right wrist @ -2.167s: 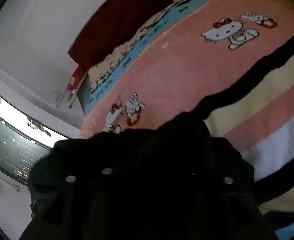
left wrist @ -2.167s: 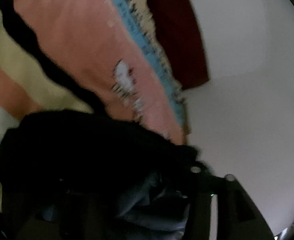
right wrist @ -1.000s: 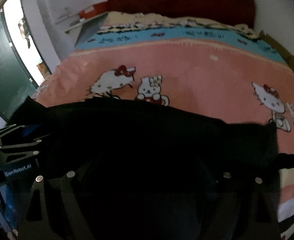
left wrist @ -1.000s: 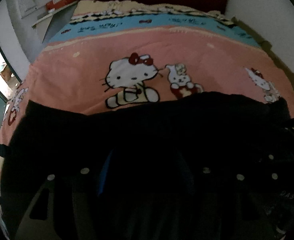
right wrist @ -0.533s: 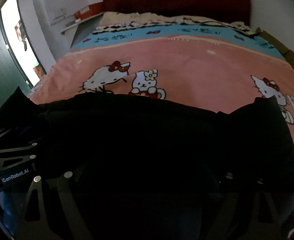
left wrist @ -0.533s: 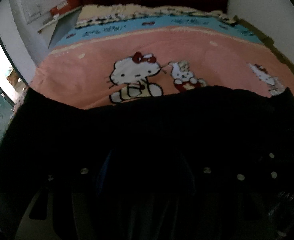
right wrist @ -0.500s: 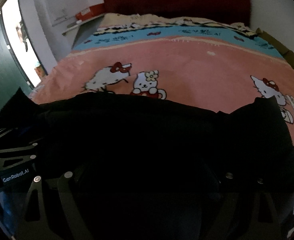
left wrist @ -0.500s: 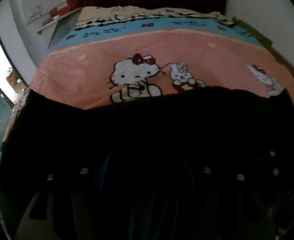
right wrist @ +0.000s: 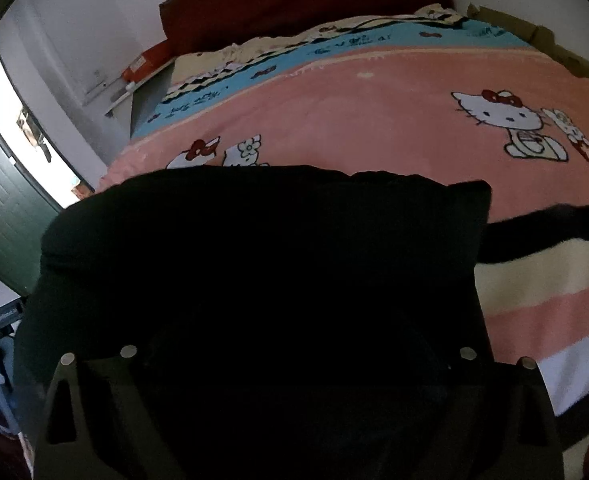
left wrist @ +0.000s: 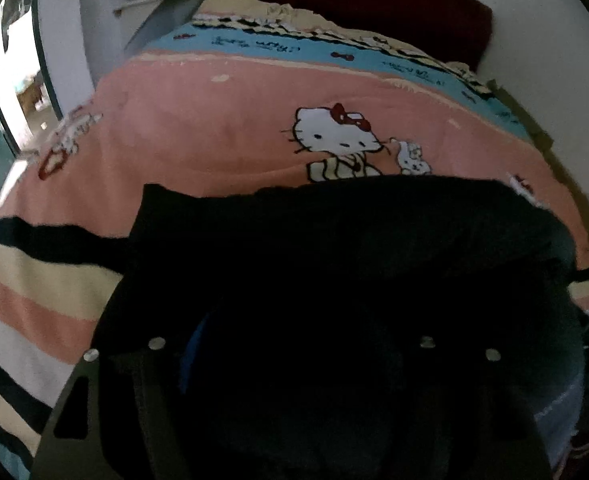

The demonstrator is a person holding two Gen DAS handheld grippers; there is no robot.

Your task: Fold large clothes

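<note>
Garment: black garment (left wrist: 354,248) (right wrist: 262,248) draped over both grippers, above the bed (left wrist: 222,128) (right wrist: 374,120).
Left gripper (left wrist: 294,392): fingers buried in dark cloth; open or closed cannot be told.
Right gripper (right wrist: 298,400): likewise hidden, state undetermined.
Blanket: pink blanket (left wrist: 198,148) (right wrist: 394,140) with cat print, apparently flat.

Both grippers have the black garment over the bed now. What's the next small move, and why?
Probably lower both grippers together and lay the black garment flat on the pink blanket. Its far edge shows roughly straight, spread across both views above the bed, and open blanket lies beyond it. The dark cloth hides the fingertips, so I cannot confirm either grip.
</note>
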